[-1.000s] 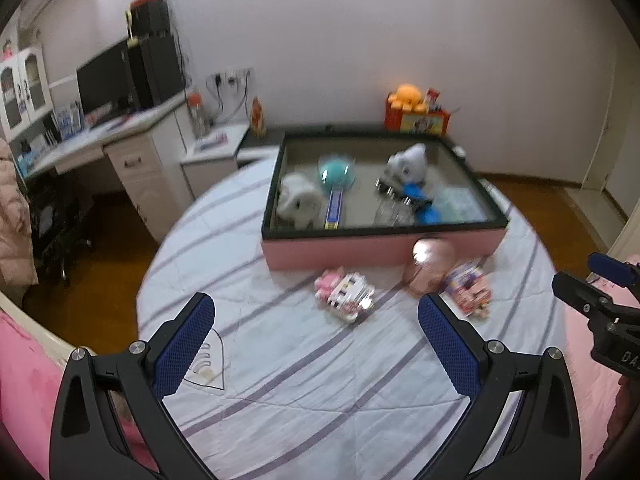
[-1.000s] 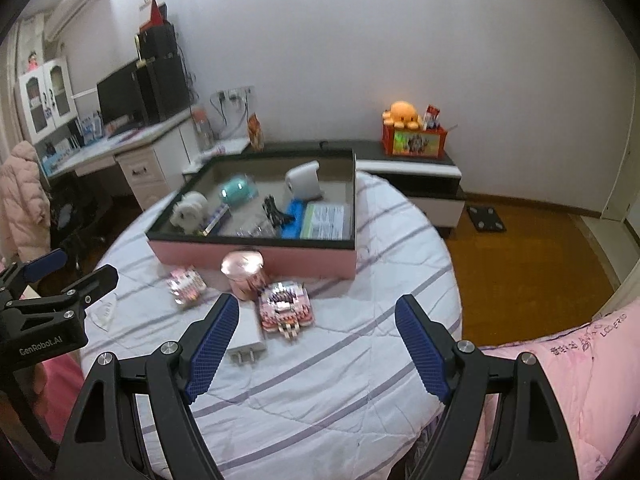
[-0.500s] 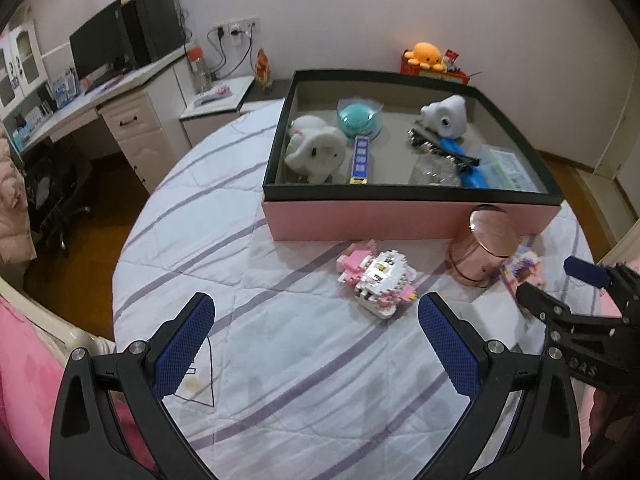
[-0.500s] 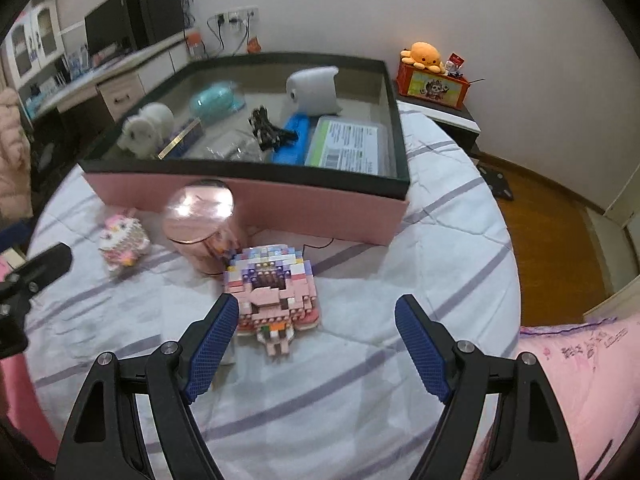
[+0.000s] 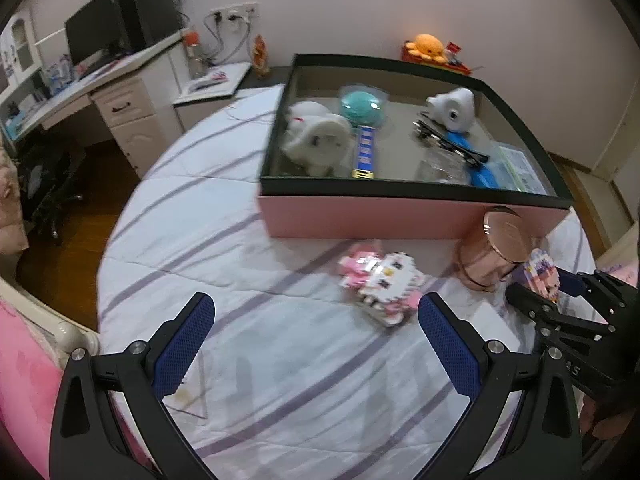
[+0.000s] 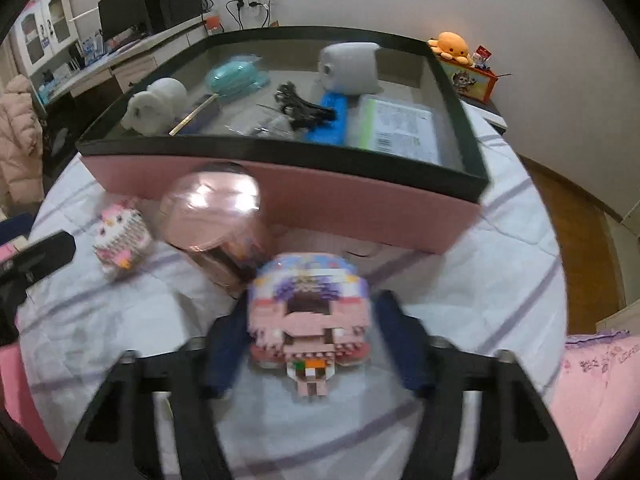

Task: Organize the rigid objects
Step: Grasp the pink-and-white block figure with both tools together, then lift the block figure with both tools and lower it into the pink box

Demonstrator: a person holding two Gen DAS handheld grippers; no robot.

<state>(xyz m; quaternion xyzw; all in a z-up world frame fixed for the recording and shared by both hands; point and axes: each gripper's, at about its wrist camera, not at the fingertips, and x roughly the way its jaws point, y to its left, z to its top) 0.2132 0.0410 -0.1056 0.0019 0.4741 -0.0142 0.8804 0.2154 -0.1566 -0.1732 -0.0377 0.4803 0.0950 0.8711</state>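
Now the right gripper [image 6: 310, 344] is closing around the brick figure [image 6: 308, 312] (pads not yet pressing); left gripper [image 5: 316, 344] apart, empty. Next: lift toward the box [image 6: 360, 204] at twelve o'clock.

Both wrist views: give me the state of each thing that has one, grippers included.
Right gripper: jaws closing around the pink building-block figure; contact blurred.
Left gripper: open, empty, above the striped tablecloth.
White-and-pink block cat figure: lying on the cloth, untouched.
Rose-gold metal cup: tipped on its side by the box.
Pink box with black rim: open-topped, already holding items.
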